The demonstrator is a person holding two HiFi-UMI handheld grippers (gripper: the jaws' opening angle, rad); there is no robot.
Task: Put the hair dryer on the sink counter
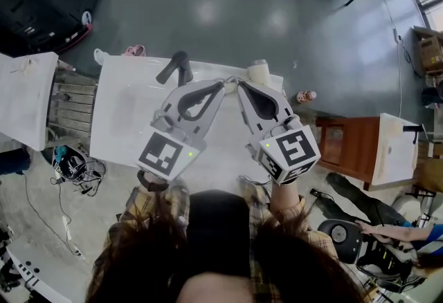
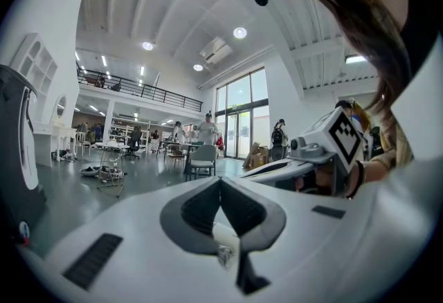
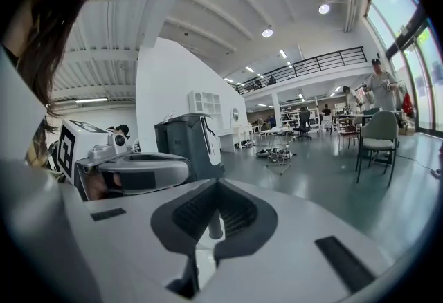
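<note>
Now | hair dryer (image 1: 174, 68) on counter (image 1: 124, 115) | clear of L gripper (image 1: 223, 84) jaws

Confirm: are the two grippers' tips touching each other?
Cannot tell. Head view shows left gripper and right gripper tips nearly meeting, no clear gap or contact.

White sink counter (image 1: 128, 122) sat centre-left of frame. Dark grey hair dryer (image 1: 175, 68) lay at its upper edge. Pale roll (image 1: 258, 72) stood at its upper right corner.

Head looks steeply down — gripper views outward, seemingly.
</note>
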